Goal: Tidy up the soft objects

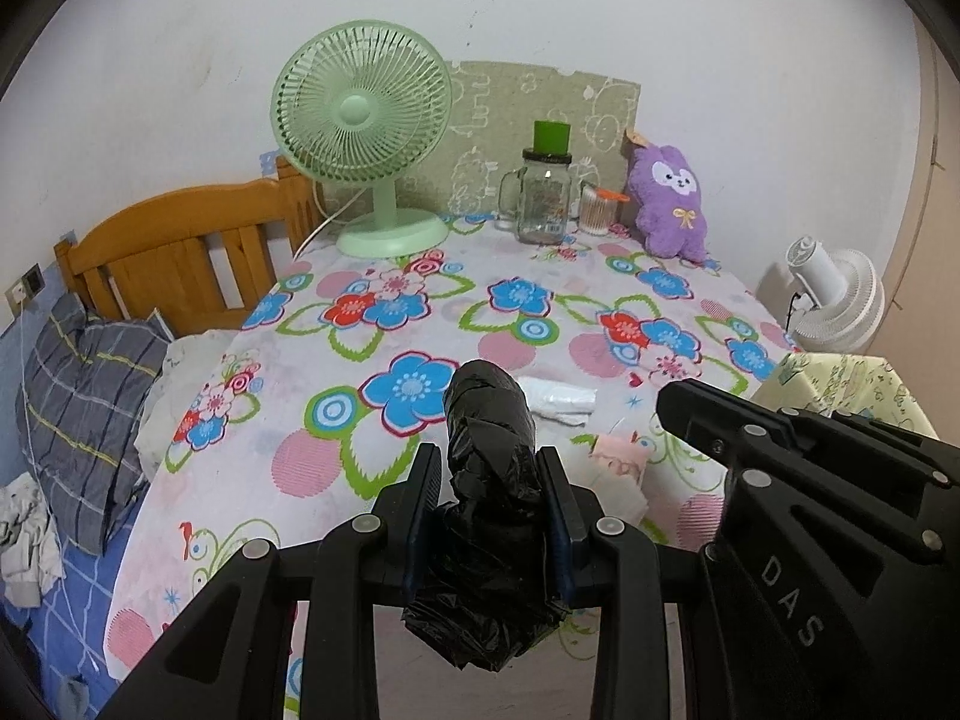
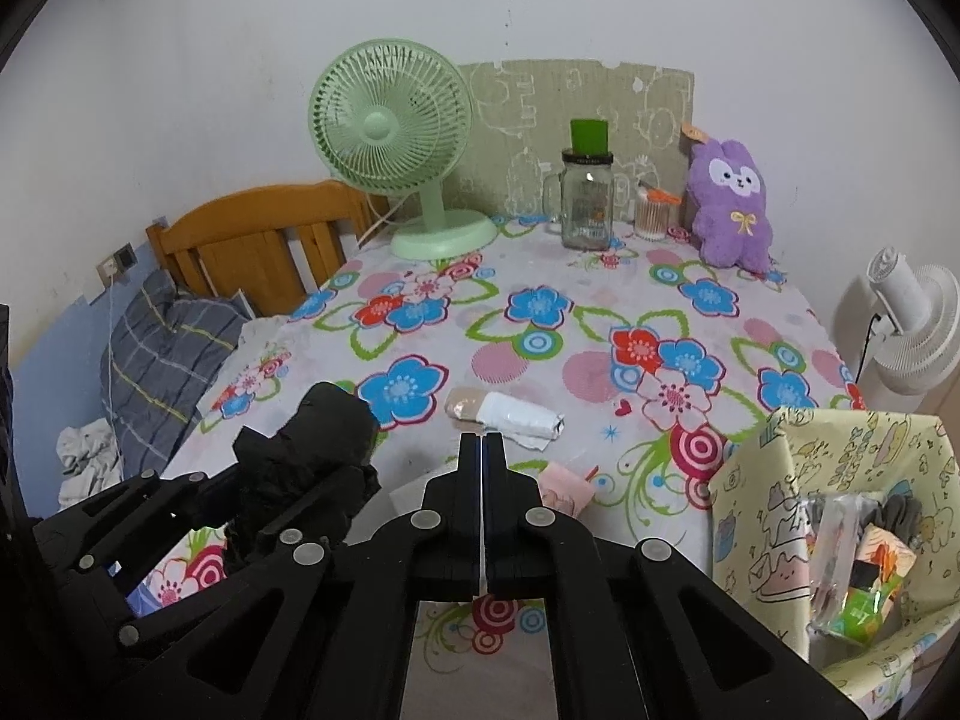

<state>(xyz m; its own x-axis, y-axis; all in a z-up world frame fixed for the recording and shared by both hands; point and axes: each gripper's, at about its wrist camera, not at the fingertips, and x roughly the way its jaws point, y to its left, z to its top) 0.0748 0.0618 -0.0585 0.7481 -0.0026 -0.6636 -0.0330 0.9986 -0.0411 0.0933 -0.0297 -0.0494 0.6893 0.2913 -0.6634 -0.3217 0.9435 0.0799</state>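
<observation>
My left gripper is shut on a rolled black plastic bag, held above the floral tablecloth; in the right wrist view the same black bag shows at the left. My right gripper is shut, with nothing between its fingers, and appears at the right in the left wrist view. Just beyond it on the cloth lies a white roll with a beige end, also seen as the white roll. A small pink packet lies near the right fingers. A yellow patterned box at the right holds several items.
At the far end stand a green fan, a glass jar with a green lid, a cotton-swab jar and a purple plush toy. A wooden bed frame and grey pillow lie left; a white fan stands right.
</observation>
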